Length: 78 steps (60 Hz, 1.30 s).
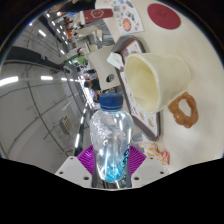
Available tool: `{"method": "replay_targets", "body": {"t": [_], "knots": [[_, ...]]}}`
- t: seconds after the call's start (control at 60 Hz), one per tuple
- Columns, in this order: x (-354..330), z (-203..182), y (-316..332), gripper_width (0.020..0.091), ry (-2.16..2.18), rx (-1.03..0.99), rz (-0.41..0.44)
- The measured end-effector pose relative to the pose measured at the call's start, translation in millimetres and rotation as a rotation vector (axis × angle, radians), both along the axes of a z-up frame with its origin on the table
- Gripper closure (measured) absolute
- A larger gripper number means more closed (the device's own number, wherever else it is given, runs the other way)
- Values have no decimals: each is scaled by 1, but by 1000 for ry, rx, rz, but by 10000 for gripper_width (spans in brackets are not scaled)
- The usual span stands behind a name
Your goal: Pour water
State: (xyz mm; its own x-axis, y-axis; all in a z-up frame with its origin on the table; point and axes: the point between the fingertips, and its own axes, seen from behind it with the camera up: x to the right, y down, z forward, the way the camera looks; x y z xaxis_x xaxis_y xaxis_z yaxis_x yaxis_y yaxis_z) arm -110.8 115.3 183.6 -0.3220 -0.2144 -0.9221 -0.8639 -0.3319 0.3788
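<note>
A clear plastic water bottle (110, 135) with a blue cap stands up between my fingers, a little blue-tinted water at its base. My gripper (111, 163) is shut on the bottle, with the purple pads (91, 160) pressed against its lower sides. The bottle's capped neck points toward a cream cup (157, 80) with a brown pretzel-shaped handle (183, 108), which lies just beyond the bottle, tilted in view. The cup's mouth faces the bottle's top.
The cup rests on a white table (108, 68) with a tray-like rim behind it. Red round signs (163, 15) and papers lie farther off. A shiny grey floor (35, 100) fills the space beside the table. A crumpled scrap (155, 152) lies near the right finger.
</note>
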Motion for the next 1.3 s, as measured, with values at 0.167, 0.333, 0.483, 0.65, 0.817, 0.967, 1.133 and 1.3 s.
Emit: {"method": "replay_targets", "body": {"t": [0.167, 0.333, 0.483, 0.65, 0.817, 0.967, 1.133, 1.3], "knots": [[7, -17, 8, 723, 100, -43, 9], [-3, -1, 1, 725, -17, -16, 102], [16, 38, -4, 722, -418, 140, 180], [83, 94, 0, 721, -1066, 331, 133], [171, 107, -2, 723, -1568, 384, 47], [242, 53, -2, 724, -1824, 306, 84], [274, -28, -15, 724, -1867, 227, 196], [271, -95, -23, 719, -1891, 225, 281]]}}
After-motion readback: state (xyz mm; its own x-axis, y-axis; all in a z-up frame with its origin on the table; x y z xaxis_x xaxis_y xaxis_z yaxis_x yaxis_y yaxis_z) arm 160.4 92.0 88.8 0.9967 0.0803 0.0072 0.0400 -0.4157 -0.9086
